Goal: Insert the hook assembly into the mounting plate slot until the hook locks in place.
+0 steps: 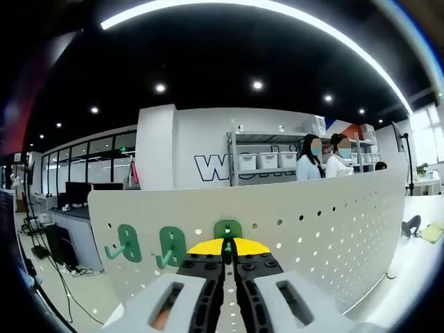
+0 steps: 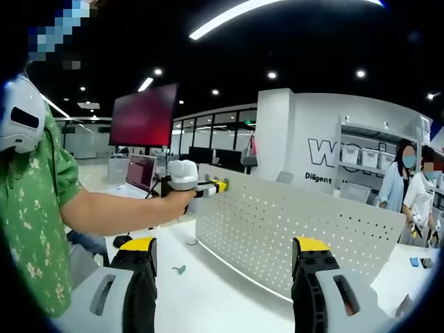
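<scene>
A white perforated mounting plate (image 1: 326, 222) stands upright on the table. Two green hooks (image 1: 128, 243) (image 1: 170, 246) hang on its left part. My left gripper (image 1: 227, 250) is shut on a third green hook (image 1: 227, 229), which is pressed against the plate. In the right gripper view the plate (image 2: 291, 229) runs across the middle, and a person's hand holds the left gripper (image 2: 208, 187) at its top left corner. My right gripper (image 2: 225, 260) stands open with nothing between its jaws, well short of the plate. One spare green hook (image 2: 179, 269) lies on the white table (image 2: 208, 298).
A person's arm in a green patterned sleeve (image 2: 41, 208) reaches in from the left. Two people (image 1: 322, 158) stand by a shelf with bins (image 1: 267, 161) behind the plate. A dark object (image 1: 411, 225) and a yellow-green cloth (image 1: 431, 232) lie at the right.
</scene>
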Available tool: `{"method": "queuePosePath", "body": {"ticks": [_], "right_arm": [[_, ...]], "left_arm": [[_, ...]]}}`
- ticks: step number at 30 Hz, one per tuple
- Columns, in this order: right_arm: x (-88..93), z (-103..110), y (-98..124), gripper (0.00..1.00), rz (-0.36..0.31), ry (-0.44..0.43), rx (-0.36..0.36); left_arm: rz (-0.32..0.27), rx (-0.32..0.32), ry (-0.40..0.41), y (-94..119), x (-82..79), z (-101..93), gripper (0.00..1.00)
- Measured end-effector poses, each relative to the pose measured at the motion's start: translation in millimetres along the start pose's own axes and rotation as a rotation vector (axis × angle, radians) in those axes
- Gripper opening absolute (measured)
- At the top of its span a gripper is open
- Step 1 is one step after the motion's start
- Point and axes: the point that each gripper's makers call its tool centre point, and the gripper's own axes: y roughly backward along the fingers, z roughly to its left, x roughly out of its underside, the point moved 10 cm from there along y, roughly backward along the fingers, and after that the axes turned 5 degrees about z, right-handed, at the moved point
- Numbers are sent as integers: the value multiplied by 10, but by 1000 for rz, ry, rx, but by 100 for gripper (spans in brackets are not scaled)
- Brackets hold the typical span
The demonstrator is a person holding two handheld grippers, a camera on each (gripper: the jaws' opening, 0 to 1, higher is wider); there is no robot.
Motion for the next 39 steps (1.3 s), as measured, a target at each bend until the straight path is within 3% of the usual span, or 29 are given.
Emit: {"method": "queuePosePath", "body": {"ticks": [17,20,39], "right_arm": [[-7,10,-20,81,10,7,-11],[-3,9,-23,81,12,7,-12],[13,12,-18,81,18,11,-13]], "left_arm": [[11,-12,-60,-5,9,-10,3],[38,-22,-81,-10,18,-19,4],[17,-22,-42,-10,38,-17,5]]}}
